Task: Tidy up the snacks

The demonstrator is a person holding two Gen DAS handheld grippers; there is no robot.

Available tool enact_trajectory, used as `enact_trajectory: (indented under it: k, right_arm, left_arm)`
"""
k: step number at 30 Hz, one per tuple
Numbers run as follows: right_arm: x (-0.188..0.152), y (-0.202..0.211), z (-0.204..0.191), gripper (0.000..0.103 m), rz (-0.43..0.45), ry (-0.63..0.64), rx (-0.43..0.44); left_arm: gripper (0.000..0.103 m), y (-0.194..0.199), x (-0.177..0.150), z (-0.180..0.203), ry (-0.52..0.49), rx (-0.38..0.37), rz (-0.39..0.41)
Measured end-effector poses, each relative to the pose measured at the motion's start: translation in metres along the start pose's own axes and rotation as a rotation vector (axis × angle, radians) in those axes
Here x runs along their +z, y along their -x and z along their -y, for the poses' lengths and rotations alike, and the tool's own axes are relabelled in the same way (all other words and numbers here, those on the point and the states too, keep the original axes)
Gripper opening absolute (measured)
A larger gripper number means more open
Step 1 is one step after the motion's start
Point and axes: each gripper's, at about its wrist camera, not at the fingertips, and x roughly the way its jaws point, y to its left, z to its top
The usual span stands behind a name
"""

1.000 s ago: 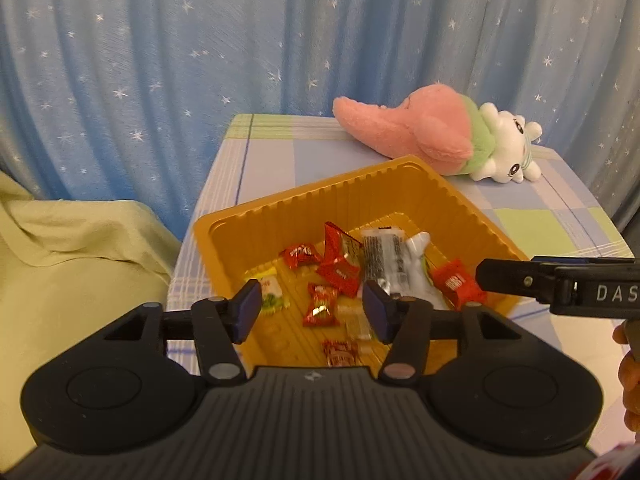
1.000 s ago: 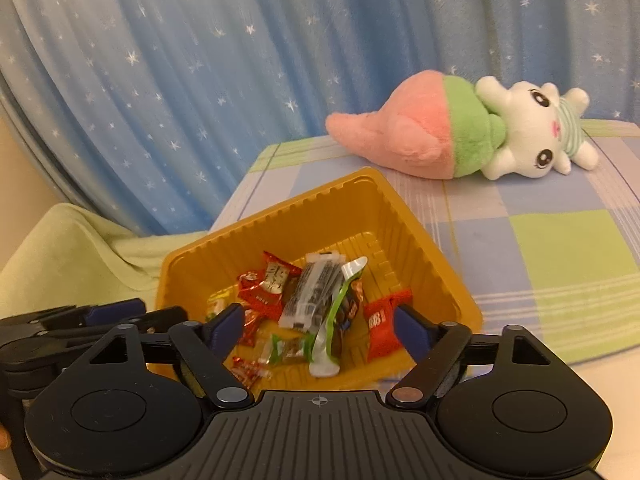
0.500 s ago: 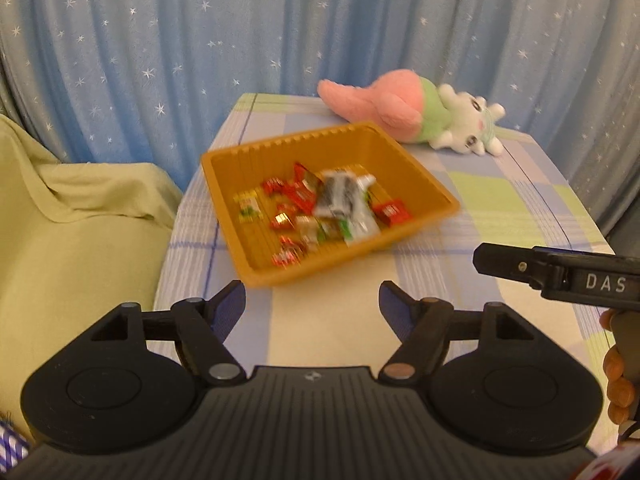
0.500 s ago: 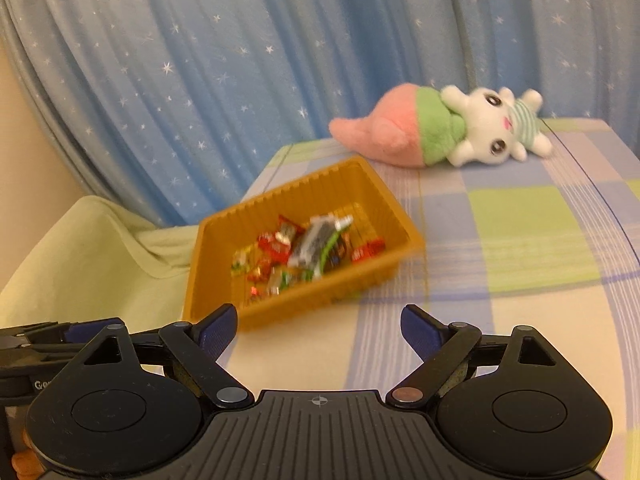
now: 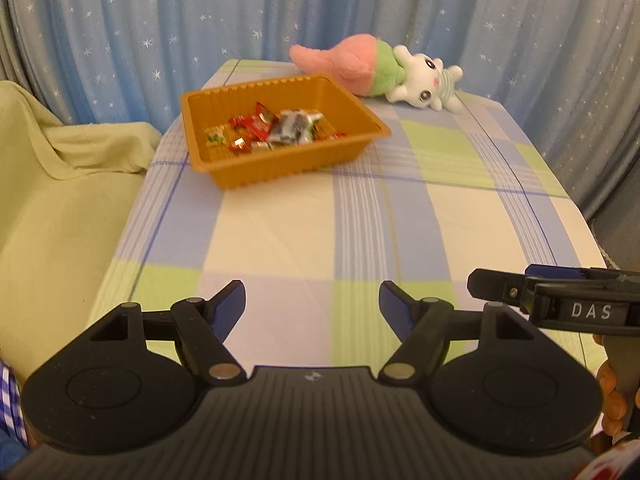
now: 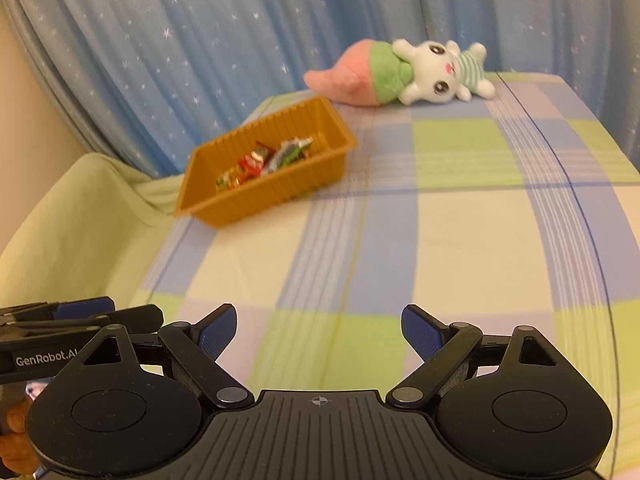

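Note:
An orange plastic tray point(image 5: 224, 158) point(image 6: 280, 190) sits at the far left of the checked tablecloth and holds several wrapped snacks point(image 5: 276, 128) point(image 6: 264, 160). My left gripper point(image 5: 312, 304) hangs open over the near part of the table, well back from the tray, with nothing between its blue pads. My right gripper point(image 6: 318, 330) is open wide and empty, also far back from the tray. Each gripper shows at the edge of the other's view, side by side.
A pink, green and white plush toy point(image 5: 384, 70) point(image 6: 400, 70) lies at the back of the table beyond the tray. A pale green cloth point(image 5: 60, 184) drapes over something left of the table. A blue starred curtain point(image 5: 160, 20) hangs behind.
Both grippers have pulled back from over the tray toward the near edge of the table, so the tray looks much smaller. Both sets of jaws stand wider than before.

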Motion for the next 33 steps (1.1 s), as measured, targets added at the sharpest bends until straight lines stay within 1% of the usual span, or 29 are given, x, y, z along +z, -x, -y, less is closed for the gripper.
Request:
enact_trajectory:
  k: [8,18,25,33]
  right_arm:
    - [-0.036,0.037,0.014,0.089,-0.016,0.015,-0.011]
    - [-0.065,0.07,0.019,0.089,-0.017,0.027,-0.015]
    - [-0.078,0.08,0.018,0.089,-0.023,0.037,-0.023]
    - [-0.086,0.081,0.014,0.089,-0.033,0.039,-0.024]
  left_arm:
    - [0.073,0.025,-0.034,0.029,-0.008,-0.002,-0.006]
    - [0.074,0.052,-0.063,0.05,-0.016,-0.003,0.008]
    - [0.074,0.062,-0.077,0.055,-0.021,-0.007,0.003]
    - [0.074,0.068,-0.086,0.054,-0.02,-0.009,-0.001]
